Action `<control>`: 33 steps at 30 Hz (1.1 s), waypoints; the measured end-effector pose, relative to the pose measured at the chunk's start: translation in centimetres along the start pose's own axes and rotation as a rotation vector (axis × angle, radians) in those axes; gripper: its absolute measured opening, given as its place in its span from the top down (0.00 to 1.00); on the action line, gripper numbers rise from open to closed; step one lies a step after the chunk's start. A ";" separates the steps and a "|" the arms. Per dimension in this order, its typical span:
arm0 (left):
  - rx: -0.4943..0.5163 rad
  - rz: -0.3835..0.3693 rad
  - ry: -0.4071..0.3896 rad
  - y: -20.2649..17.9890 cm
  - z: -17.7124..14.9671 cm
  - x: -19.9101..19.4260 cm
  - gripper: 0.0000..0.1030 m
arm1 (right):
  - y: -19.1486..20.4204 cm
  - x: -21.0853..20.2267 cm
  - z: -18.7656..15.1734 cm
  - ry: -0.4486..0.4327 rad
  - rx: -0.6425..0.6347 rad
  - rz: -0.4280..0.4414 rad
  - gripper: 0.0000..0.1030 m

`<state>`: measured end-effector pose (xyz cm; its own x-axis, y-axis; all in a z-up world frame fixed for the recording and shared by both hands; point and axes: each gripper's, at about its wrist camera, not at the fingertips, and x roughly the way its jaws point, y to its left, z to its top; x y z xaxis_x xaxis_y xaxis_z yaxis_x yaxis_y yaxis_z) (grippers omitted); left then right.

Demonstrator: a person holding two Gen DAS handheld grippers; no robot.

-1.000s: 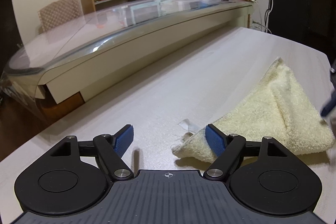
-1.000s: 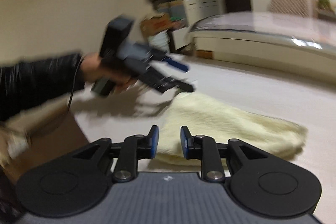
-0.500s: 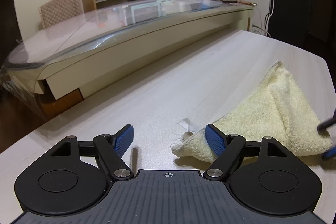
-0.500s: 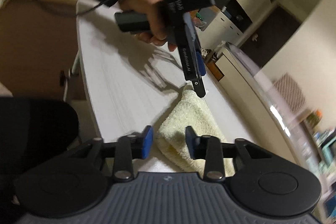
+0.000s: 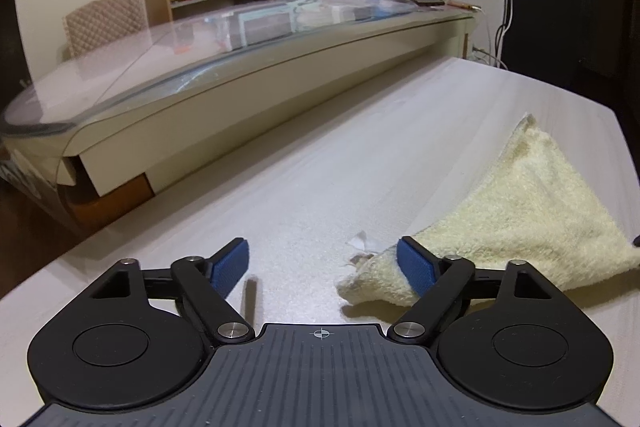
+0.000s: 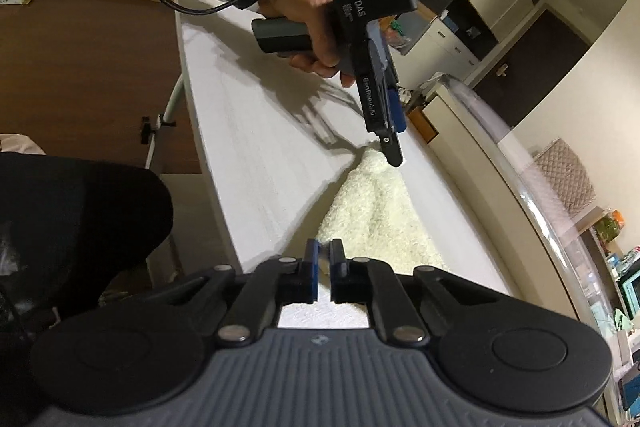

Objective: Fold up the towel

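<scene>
A cream towel lies on the white table, beside a glass-topped table. The left gripper gapes, just widened, over the towel's corner. The right gripper has clenched, pads nearly together at the towel's edge.

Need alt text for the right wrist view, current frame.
The right gripper, jaws shut on the near corner of a cream towel, looks along a white table. At the towel's far corner, a hand in a black sleeve holds the left gripper angled down over it.
</scene>
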<state>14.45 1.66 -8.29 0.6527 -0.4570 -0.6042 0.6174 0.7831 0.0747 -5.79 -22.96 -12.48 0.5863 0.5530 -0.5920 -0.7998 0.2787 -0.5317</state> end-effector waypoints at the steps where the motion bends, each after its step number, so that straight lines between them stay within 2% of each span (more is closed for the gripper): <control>1: -0.005 -0.003 -0.002 0.0 0.1 -0.2 0.16 | 0.1 0.1 0.0 0.002 -0.002 -0.001 0.95; 2: -0.010 -0.007 -0.005 0.0 0.1 -0.4 0.19 | 0.2 0.1 0.0 0.004 -0.005 -0.002 0.94; 6: -0.042 -0.002 -0.017 0.1 0.2 -2.0 0.19 | 0.4 -0.1 -0.1 -0.006 -0.004 -0.006 0.93; 8: -0.046 0.005 -0.013 0.0 0.1 -2.7 0.19 | -0.1 -0.5 -0.2 -0.029 0.035 0.006 0.91; 11: -0.049 0.030 -0.012 -0.6 -0.4 -4.3 0.21 | -1.1 -1.3 -0.3 -0.070 0.120 0.024 0.82; 15: -0.095 0.045 -0.030 -0.8 -0.9 -5.8 0.21 | -3.1 -1.7 -0.5 -0.113 0.257 0.049 0.82; 17: -0.128 0.057 -0.036 -0.5 -1.2 -6.3 0.21 | -3.5 -1.6 -0.5 -0.112 0.278 0.048 0.80; 18: -0.130 0.064 -0.026 -0.5 -1.2 -6.1 0.21 | -3.8 -1.4 -0.6 -0.108 0.287 0.041 0.80; 22: -0.116 0.086 0.018 -0.7 -1.2 -4.9 0.21 | -5.3 -0.8 -1.2 -0.086 0.336 -0.004 0.64; 26: -0.110 0.117 0.040 -0.8 -0.8 -3.8 0.20 | -7.3 -0.7 -2.1 -0.070 0.440 -0.022 0.63; 28: -0.103 0.119 0.047 -0.8 -0.5 -3.4 0.20 | -9.1 -0.8 -2.7 -0.080 0.543 -0.024 0.63; 33: -0.122 0.123 0.025 -1.0 -0.2 -4.6 0.21 | -11.4 -0.3 -3.6 -0.052 0.615 -0.090 0.60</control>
<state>10.79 3.06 -5.76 0.7080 -0.3445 -0.6164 0.4744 0.8786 0.0539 3.66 -29.08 -8.41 0.6599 0.5400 -0.5224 -0.6849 0.7183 -0.1227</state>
